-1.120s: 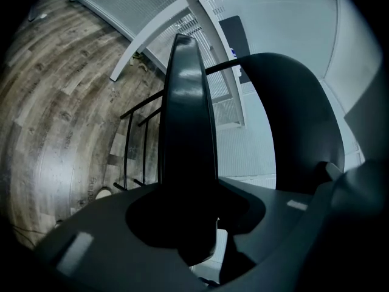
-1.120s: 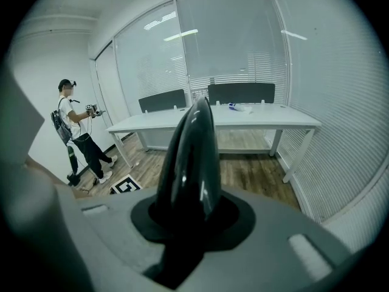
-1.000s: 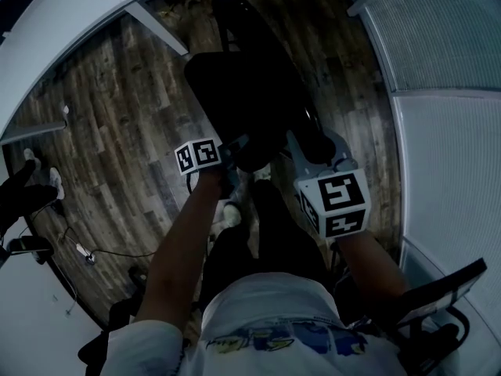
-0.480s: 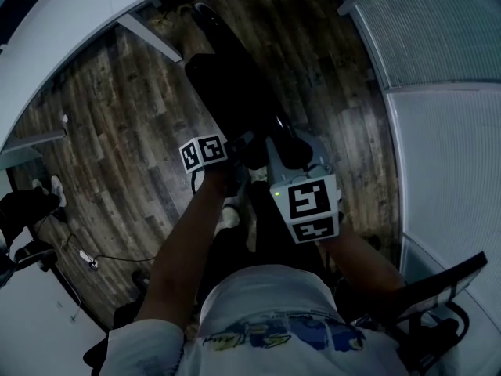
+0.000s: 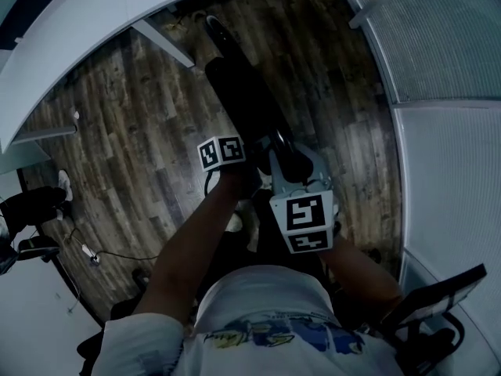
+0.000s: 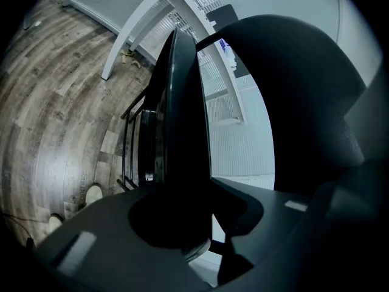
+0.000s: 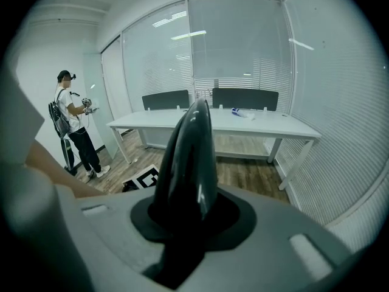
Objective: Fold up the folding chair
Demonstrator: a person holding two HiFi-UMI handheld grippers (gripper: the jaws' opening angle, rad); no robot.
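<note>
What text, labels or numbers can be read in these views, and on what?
No readable text anywhere.
Left marker cube, right marker cube: square code patterns, no letters.
Shirt print: blurred, unreadable.
Blue item on the white table: too small to read.

I'm finding no readable words, numbers or brands anywhere. My left cube (image 5: 220, 152) is showing only black-and-white square marker patterns. My right cube (image 5: 305, 222) is showing same on two faces. My shirt (image 5: 270, 337) is carrying blue-yellow print, too blurred for reading.
</note>
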